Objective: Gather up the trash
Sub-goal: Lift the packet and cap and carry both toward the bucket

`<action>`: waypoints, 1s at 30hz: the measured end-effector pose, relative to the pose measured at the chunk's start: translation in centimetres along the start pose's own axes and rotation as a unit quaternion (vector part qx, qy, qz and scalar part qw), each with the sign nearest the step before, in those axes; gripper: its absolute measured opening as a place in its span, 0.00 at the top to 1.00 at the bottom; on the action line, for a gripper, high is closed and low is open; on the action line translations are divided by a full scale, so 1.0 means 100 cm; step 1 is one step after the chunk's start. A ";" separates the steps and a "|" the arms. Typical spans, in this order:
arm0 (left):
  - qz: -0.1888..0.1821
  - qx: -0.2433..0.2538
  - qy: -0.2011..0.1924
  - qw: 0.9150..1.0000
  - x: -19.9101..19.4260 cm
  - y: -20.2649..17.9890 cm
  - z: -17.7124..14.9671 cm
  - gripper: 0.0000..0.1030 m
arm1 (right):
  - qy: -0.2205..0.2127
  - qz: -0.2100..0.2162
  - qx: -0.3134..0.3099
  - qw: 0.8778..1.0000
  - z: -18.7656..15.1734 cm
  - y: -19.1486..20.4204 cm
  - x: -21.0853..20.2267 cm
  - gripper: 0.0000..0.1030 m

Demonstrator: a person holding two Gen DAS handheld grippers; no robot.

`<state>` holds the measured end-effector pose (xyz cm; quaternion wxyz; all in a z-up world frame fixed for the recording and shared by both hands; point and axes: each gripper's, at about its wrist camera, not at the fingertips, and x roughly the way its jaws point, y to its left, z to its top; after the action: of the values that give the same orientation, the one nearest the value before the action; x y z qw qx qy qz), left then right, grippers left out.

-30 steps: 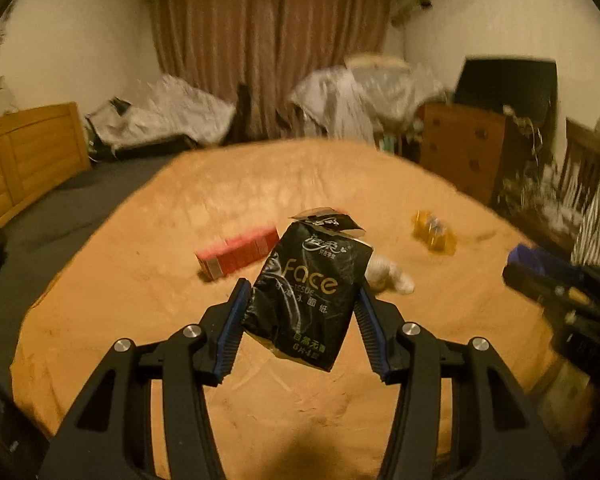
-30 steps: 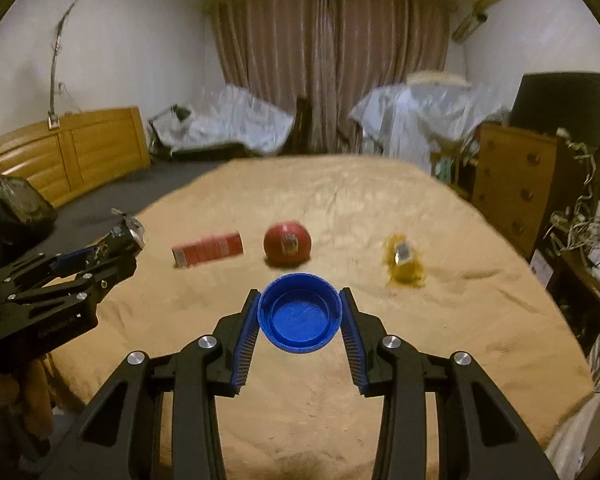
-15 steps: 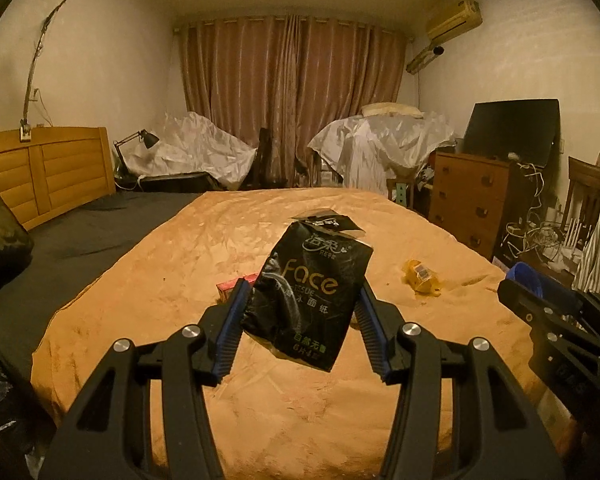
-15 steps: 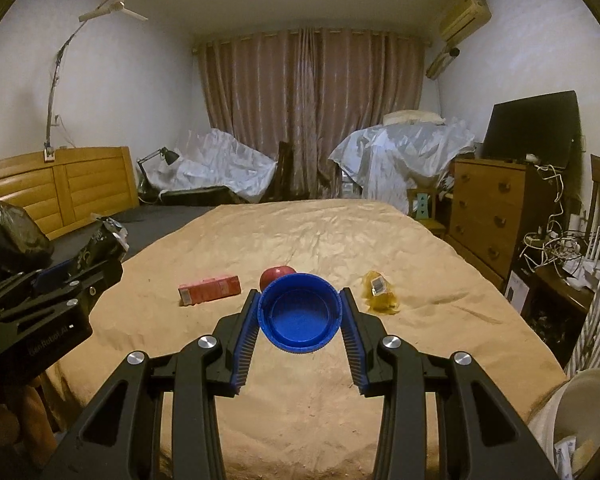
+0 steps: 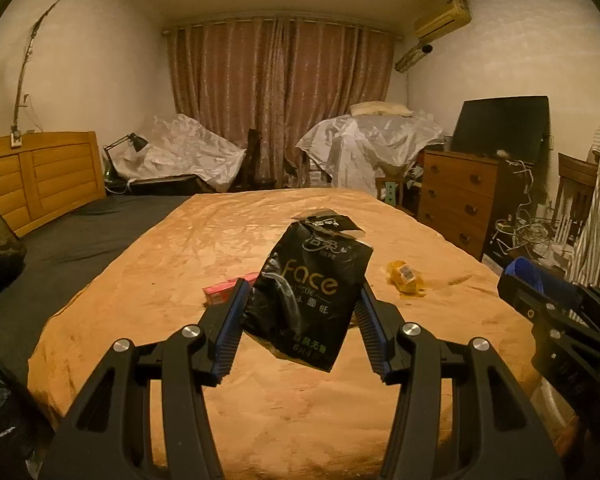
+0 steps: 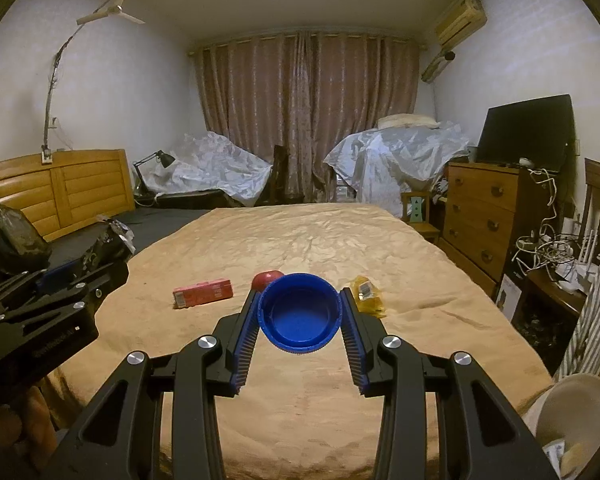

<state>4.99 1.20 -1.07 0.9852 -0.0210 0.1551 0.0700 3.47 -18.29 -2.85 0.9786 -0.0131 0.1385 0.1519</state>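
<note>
While both hands lifted away from the bed [image 5: 284, 420]:
left gripper [image 5: 300, 312]: clamps black tissue pack [image 5: 308, 296], centre frame
right gripper [image 6: 300, 316]: clamps blue cap [image 6: 300, 314]
task: carry both to the bin

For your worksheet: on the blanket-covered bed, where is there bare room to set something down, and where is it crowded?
Free: the near stretch of the blanket, this side of the litter, and the far half toward the curtains. Crowded: the middle band, where the red box, red ball and yellow wrapper lie in a row.
</note>
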 end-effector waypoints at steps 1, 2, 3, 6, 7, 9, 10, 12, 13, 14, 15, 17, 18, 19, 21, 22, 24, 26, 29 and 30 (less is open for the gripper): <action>-0.005 0.001 0.000 1.000 0.001 -0.004 0.001 0.51 | 0.000 -0.004 0.001 1.000 0.001 -0.005 -0.004 0.60; -0.010 0.003 0.001 1.000 0.002 -0.009 0.002 0.51 | 0.001 -0.007 0.001 1.000 0.002 -0.006 -0.007 0.60; -0.015 0.004 0.001 1.000 0.003 -0.013 0.002 0.51 | 0.001 -0.011 0.000 1.000 0.003 -0.012 -0.010 0.60; -0.036 0.009 0.001 0.999 0.007 -0.031 0.006 0.51 | 0.004 -0.027 0.002 1.000 0.005 -0.030 -0.020 0.60; -0.043 0.011 0.001 0.999 0.008 -0.037 0.007 0.51 | 0.004 -0.036 0.002 0.999 0.006 -0.039 -0.026 0.60; -0.059 0.014 0.004 0.998 0.012 -0.052 0.009 0.51 | 0.005 -0.048 0.004 0.999 0.009 -0.055 -0.030 0.60; -0.066 0.017 0.006 0.998 0.014 -0.060 0.010 0.51 | 0.007 -0.054 0.006 0.998 0.009 -0.063 -0.034 0.60; -0.083 0.021 0.010 0.996 0.017 -0.076 0.011 0.51 | 0.009 -0.071 0.007 0.997 0.008 -0.082 -0.043 0.60; -0.091 0.023 0.012 0.995 0.018 -0.084 0.010 0.51 | 0.011 -0.076 0.009 0.997 0.008 -0.090 -0.047 0.60; -0.101 0.028 0.014 0.994 0.018 -0.095 0.010 0.51 | 0.013 -0.085 0.011 0.996 0.008 -0.101 -0.052 0.60; -0.107 0.031 0.015 0.994 0.019 -0.101 0.010 0.51 | 0.014 -0.094 0.012 0.995 0.007 -0.111 -0.058 0.60; -0.123 0.038 0.020 0.991 0.021 -0.117 0.009 0.51 | 0.016 -0.108 0.016 0.994 0.006 -0.130 -0.069 0.60; -0.134 0.042 0.021 0.990 0.022 -0.129 0.009 0.51 | 0.018 -0.115 0.018 0.993 0.005 -0.141 -0.073 0.60; -0.140 0.044 0.022 0.989 0.022 -0.136 0.009 0.51 | 0.019 -0.121 0.020 0.992 0.005 -0.149 -0.078 0.60; -0.157 0.050 0.025 0.986 0.022 -0.155 0.009 0.51 | 0.024 -0.136 0.024 0.990 0.002 -0.171 -0.088 0.60; -0.165 0.053 0.025 0.985 0.021 -0.164 0.008 0.51 | 0.026 -0.142 0.025 0.989 0.000 -0.179 -0.092 0.60; -0.183 0.058 0.029 0.981 0.021 -0.182 0.007 0.51 | 0.033 -0.157 0.029 0.987 -0.002 -0.202 -0.100 0.60; -0.197 0.062 0.033 0.978 0.020 -0.196 0.007 0.51 | 0.040 -0.170 0.035 0.984 -0.007 -0.221 -0.109 0.60; -0.220 0.070 0.043 0.972 0.020 -0.220 0.003 0.51 | 0.053 -0.193 0.042 0.979 -0.018 -0.254 -0.126 0.60; -0.229 0.074 0.050 0.969 0.021 -0.230 0.001 0.51 | 0.057 -0.196 0.045 0.978 -0.019 -0.262 -0.129 0.60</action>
<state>10.32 -21.28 -1.19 0.9648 0.0137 0.1995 -0.1706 -0.91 -47.21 -1.58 0.9795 -0.0043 0.1953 -0.0502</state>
